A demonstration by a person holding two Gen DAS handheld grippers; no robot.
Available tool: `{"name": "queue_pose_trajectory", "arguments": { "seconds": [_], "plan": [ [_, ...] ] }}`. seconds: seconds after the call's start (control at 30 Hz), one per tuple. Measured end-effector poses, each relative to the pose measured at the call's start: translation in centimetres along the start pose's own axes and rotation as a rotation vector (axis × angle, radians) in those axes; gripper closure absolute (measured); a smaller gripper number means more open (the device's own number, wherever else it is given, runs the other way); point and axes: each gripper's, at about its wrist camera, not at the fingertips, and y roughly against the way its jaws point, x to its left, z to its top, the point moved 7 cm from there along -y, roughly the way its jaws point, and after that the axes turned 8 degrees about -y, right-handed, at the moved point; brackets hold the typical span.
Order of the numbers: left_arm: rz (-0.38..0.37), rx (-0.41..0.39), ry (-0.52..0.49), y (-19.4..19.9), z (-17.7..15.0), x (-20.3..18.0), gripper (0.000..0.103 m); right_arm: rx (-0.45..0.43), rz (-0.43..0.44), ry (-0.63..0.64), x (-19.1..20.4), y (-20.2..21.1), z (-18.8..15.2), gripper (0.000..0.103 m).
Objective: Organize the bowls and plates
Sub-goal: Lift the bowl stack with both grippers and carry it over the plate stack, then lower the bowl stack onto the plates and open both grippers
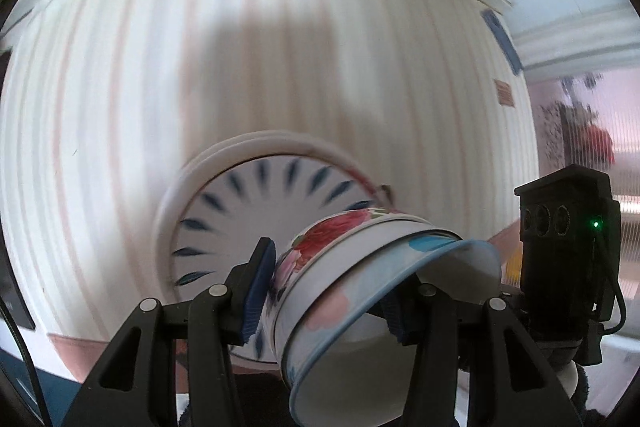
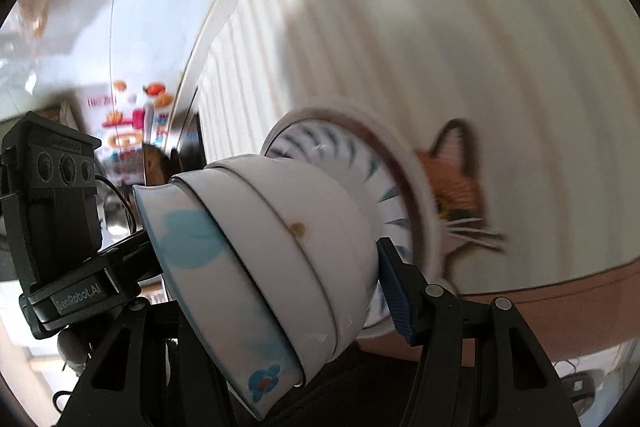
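Both pairs of jaws are closed partway on the same nested stack of bowls (image 1: 360, 291), one pair on each side. The left gripper (image 1: 324, 295) presses a blue pad against the floral bowl's wall, with its other finger behind the flared rim. The right gripper (image 2: 276, 267) clamps the stack from the opposite side, one blue pad against the smallest white bowl and the other finger hidden behind the outer rim. The stack hangs tilted in the air above the stacked plates (image 1: 276, 195), which lie on the striped tablecloth (image 1: 120, 87); whether it touches them I cannot tell. As for progress, the bowls appear already nested and the plates already piled, so what seems left is to set the bowls down, probably on or beside the plates. The outer bowl is pale with blue and pink blotches and a thin blue rim; inside it sits a bowl with red and pink flowers, while the right wrist view shows plain white undersides. The top plate has dark blue dashes around its well. A fox motif (image 2: 456, 187) on the cloth shows just beside the plates.
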Motion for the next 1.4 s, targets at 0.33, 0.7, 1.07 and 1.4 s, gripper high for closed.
{"name": "queue_pose_trajectory", "arguments": {
  "seconds": [0.33, 0.7, 1.07, 1.4],
  "plan": [
    [-0.017, -0.006, 0.109, -1.2, -0.6, 4.2, 0.058, 0.086, -0.073, 0.056, 1.8, -5.3, 1.1, 0.044],
    [-0.014, 0.001, 0.123, -2.0, -0.2, 5.5, 0.058, 0.102, -0.127, 0.058, 2.1, -6.6, 2.1, 0.044],
    [0.005, -0.013, 0.102, -1.7, -0.1, 6.1, 0.058, 0.095, -0.164, 0.065, 2.6, -7.0, 2.3, 0.044],
    [0.096, -0.08, 0.06, 0.3, -0.9, 6.1, 0.058, 0.034, -0.206, 0.087, 3.3, -5.8, 1.4, 0.044]
  ]
}}
